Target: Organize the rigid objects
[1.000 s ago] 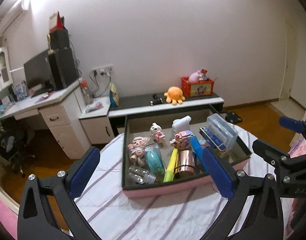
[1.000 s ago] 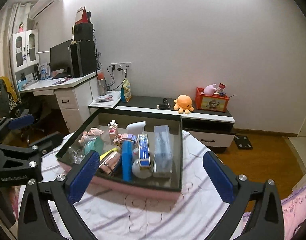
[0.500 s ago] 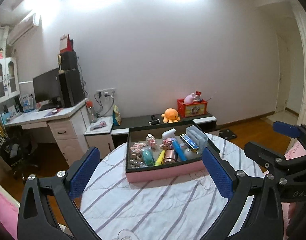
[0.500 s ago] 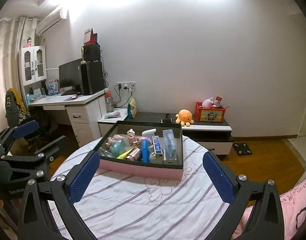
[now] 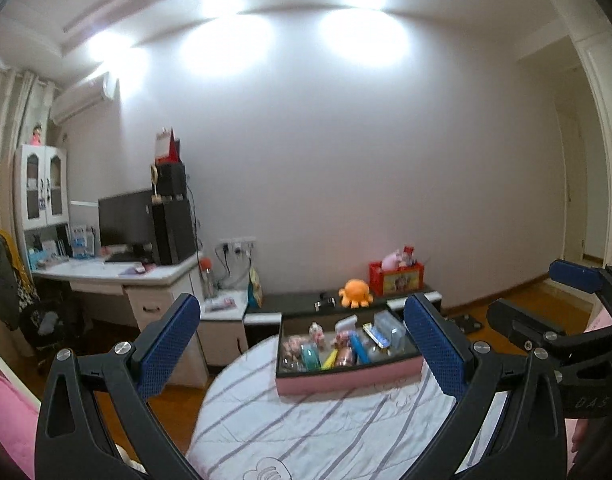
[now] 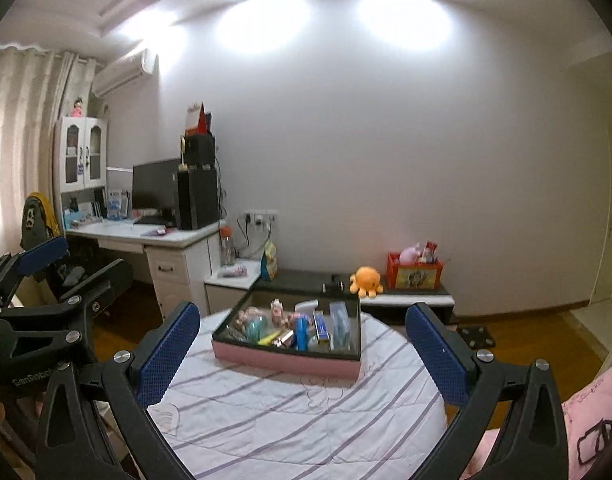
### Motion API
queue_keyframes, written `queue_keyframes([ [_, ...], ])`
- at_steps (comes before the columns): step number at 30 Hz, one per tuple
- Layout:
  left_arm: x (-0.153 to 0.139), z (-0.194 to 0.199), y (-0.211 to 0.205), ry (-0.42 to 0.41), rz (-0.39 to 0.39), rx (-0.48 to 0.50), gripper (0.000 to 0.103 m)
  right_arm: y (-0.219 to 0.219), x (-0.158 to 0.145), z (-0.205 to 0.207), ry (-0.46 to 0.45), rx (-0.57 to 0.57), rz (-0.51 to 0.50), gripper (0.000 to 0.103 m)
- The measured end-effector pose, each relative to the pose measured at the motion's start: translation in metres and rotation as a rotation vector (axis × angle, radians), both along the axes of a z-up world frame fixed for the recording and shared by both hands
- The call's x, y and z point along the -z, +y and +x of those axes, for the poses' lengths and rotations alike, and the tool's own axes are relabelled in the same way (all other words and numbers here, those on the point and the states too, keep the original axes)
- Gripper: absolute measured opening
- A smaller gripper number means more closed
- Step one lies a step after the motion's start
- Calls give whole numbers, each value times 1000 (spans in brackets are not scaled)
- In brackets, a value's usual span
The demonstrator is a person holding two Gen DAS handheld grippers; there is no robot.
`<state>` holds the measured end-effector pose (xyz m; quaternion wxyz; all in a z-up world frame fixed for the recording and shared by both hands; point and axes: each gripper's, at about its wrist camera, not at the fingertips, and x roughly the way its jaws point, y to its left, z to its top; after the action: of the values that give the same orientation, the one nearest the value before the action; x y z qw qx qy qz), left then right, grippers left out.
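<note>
Both grippers had pulled back and up from the tray (image 5: 348, 378), which now looked smaller and farther off. It sat on the far part of the striped table (image 5: 306, 428), packed with small things, probably toys and tubes, though too small to name. Left gripper (image 5: 301, 346) was spread wide, holding nothing; right gripper (image 6: 297, 354) likewise stood wide and empty. An orange plush (image 6: 366, 280) lay on the low cabinet (image 6: 406, 298) behind.

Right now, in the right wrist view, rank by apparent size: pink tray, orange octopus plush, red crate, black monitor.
1. pink tray
2. black monitor
3. red crate
4. orange octopus plush

The tray sits nearer the camera, so its lead is partly perspective.
</note>
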<state>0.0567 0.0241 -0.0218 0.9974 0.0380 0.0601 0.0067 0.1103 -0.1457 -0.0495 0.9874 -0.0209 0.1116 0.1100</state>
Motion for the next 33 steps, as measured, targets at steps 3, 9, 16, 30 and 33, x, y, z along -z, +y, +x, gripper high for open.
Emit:
queue_keyframes([
  [3, -15, -14, -2, -39, 6, -6, 103, 0, -13, -12, -29, -8, -2, 103],
  [9, -44, -24, -4, -97, -3, -9, 103, 3, -44, -29, -108, 0, -14, 103],
  [16, -66, -19, -4, -138, -8, -13, 103, 6, -67, -32, -161, 2, -17, 103],
  [30, -74, 18, 1, -97, -6, -43, 103, 12, -76, 0, -146, -1, -30, 103],
  [33, -74, 24, 1, -105, -4, -44, 103, 11, -76, 5, -146, -2, -29, 103],
])
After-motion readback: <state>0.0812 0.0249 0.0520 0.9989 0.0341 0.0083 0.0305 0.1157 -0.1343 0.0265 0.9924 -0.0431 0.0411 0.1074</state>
